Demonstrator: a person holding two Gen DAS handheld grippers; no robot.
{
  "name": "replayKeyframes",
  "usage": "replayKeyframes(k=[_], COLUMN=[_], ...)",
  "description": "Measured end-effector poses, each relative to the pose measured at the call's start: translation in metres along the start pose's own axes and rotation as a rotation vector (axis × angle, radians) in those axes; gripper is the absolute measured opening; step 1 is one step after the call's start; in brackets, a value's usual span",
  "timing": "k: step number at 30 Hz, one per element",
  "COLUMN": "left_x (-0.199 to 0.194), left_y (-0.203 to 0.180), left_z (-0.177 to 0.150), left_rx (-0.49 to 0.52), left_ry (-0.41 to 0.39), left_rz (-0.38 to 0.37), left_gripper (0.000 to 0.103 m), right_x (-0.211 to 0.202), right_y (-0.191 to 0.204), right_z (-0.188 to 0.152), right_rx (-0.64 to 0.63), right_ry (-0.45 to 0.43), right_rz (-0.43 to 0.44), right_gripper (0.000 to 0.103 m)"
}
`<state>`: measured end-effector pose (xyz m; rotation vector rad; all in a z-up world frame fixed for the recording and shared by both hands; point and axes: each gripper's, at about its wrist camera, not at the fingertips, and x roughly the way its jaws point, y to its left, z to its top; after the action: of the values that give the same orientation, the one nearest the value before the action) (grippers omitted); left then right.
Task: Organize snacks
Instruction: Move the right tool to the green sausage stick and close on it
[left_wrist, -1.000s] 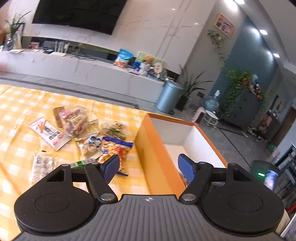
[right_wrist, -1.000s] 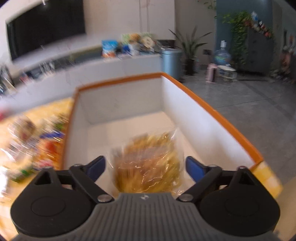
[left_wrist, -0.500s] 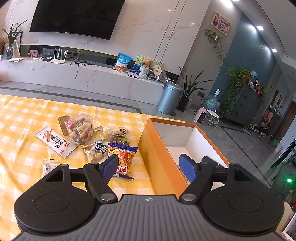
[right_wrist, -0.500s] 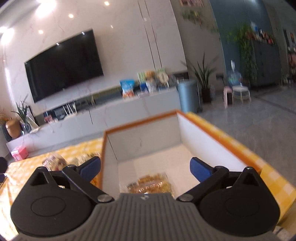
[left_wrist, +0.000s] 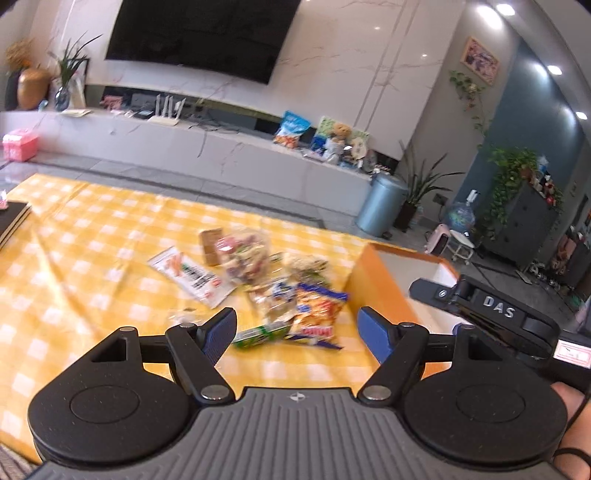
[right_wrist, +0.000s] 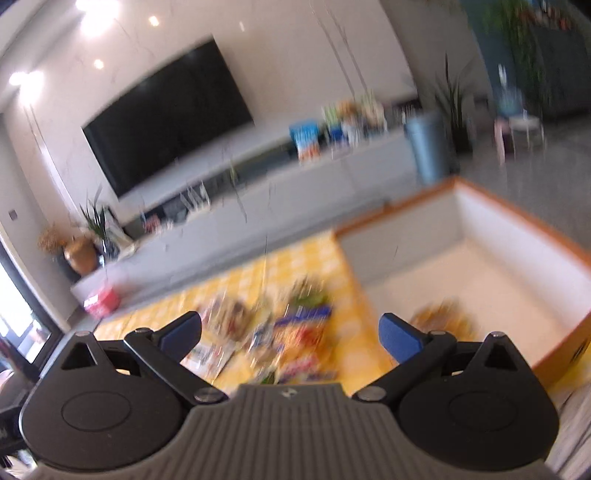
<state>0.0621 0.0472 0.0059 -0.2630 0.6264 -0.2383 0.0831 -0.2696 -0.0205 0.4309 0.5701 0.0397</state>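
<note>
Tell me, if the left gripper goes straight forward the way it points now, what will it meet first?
Probably the snack pile: the open left gripper points at the orange-and-blue chip bag and green packet. Depth is uncertain.

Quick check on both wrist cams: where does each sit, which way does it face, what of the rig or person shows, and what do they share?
Left wrist: behind the open left gripper, facing the snack packets on the yellow checked cloth; a hand and the right gripper's side show at right.
Right wrist: behind the open right gripper, blurred, facing the snack pile and the orange-rimmed white box.
Shared: snacks, cloth, box, black wall TV.
</note>
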Motion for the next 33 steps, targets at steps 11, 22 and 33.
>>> replayKeyframes(k=[11, 22, 33], left_x=[0.027, 0.07, 0.136], left_y=[0.082, 0.091, 0.084], left_z=[-0.01, -0.028, -0.03], left_rx=[-0.152, -0.083, -0.079], left_ry=[-0.003, 0.084, 0.283], left_rz=[0.137, 0.148, 0.15], left_gripper=[0.088, 0.088, 0.088], right_x=[0.036, 0.087, 0.095], right_y=[0.026, 0.027, 0.012], right_z=[-0.06, -0.088, -0.097], right_rx=[-0.103, -0.194, -0.138], right_ry=[-0.07, 0.044, 0.049], right_rz=[-0.071, -0.091, -0.046], right_gripper=[0.097, 0.097, 0.096])
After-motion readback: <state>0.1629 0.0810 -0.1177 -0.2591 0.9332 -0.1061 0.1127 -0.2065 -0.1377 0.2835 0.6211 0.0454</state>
